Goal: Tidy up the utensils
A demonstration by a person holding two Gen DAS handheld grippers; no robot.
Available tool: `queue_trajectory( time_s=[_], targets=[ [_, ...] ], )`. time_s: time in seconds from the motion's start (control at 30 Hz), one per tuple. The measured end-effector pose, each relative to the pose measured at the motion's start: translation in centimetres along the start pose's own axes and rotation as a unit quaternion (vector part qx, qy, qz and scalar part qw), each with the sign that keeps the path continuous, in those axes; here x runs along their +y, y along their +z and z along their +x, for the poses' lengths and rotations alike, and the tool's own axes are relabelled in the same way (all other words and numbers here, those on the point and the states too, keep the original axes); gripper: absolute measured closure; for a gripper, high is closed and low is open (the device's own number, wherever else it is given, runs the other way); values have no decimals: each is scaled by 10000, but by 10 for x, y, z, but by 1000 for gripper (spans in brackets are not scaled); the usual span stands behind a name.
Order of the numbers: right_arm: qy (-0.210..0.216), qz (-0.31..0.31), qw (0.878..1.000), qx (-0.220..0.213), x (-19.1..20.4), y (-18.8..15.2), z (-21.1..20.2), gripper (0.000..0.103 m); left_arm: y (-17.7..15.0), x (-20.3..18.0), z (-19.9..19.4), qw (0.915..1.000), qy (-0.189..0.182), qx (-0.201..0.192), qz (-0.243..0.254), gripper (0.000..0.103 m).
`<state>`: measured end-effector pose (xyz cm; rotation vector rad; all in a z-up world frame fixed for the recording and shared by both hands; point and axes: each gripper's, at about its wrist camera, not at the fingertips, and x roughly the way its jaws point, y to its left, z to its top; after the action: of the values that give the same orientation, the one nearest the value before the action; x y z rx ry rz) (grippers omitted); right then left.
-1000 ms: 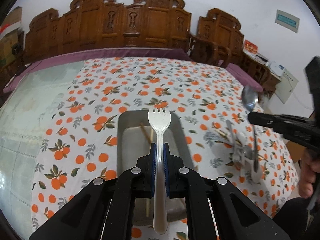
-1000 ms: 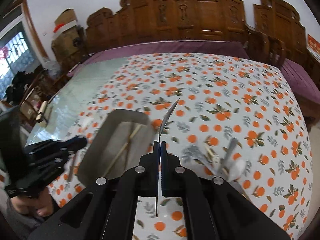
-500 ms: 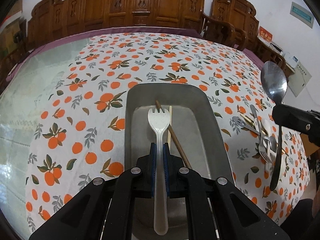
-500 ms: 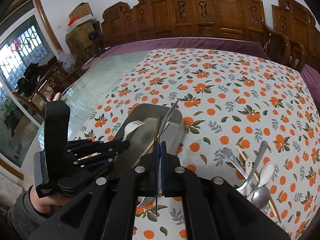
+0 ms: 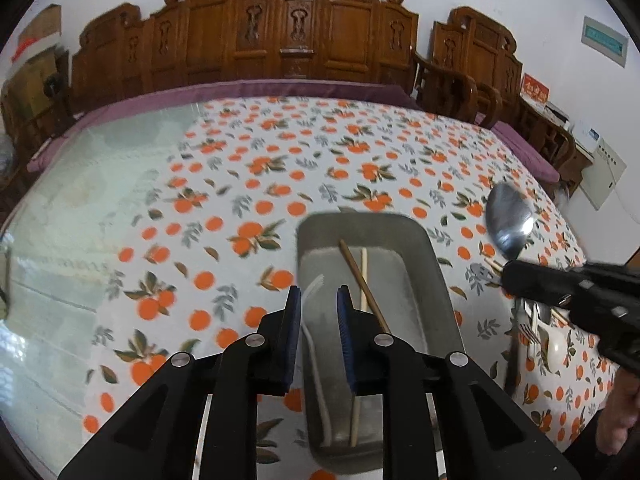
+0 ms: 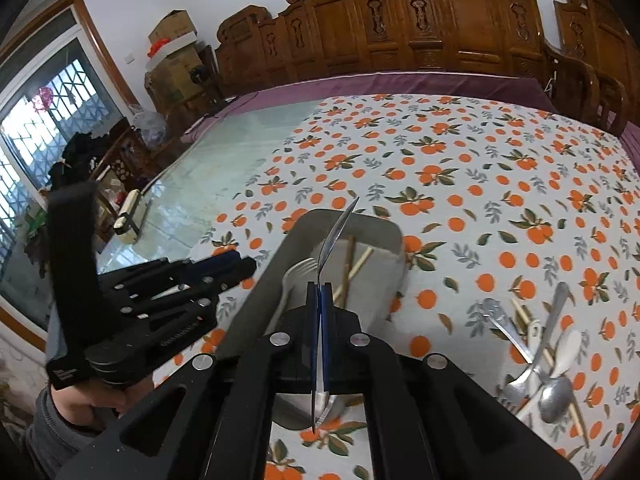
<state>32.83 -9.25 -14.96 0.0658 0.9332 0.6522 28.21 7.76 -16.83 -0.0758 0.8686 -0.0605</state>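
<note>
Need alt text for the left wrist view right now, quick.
The left gripper is opening over the metal tray, the white fork lying below beside two chopsticks. At right, the right gripper holds a metal spoon.

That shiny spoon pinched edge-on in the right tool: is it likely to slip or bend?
The spoon looks like polished metal, so probably stiff, not bendy. The right tool grips only its thin handle, so it might swivel or slide. Dropped into the metal tray, it would likely clatter, not break.
</note>
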Motion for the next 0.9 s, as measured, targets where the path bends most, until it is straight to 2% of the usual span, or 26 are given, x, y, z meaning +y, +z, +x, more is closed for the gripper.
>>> queue_trajectory(
  time_s=[0.07, 0.2, 0.57, 0.9],
  targets=[
    [63, -13, 10000, 27, 5, 0, 6, 100, 3, 6, -7, 9999, 66, -93, 1, 80],
    [176, -4, 9998, 125, 13, 1, 22, 100, 7, 17, -16, 9997, 130, -201, -42, 80],
    [-15, 28, 9978, 660, 9, -23, 76, 100, 10, 33, -25, 9991, 216, -307, -173, 80],
    [-36, -60, 9972, 739, 7, -28, 82, 97, 10, 26, -26, 9993, 195, -311, -91, 80]
  ],
)
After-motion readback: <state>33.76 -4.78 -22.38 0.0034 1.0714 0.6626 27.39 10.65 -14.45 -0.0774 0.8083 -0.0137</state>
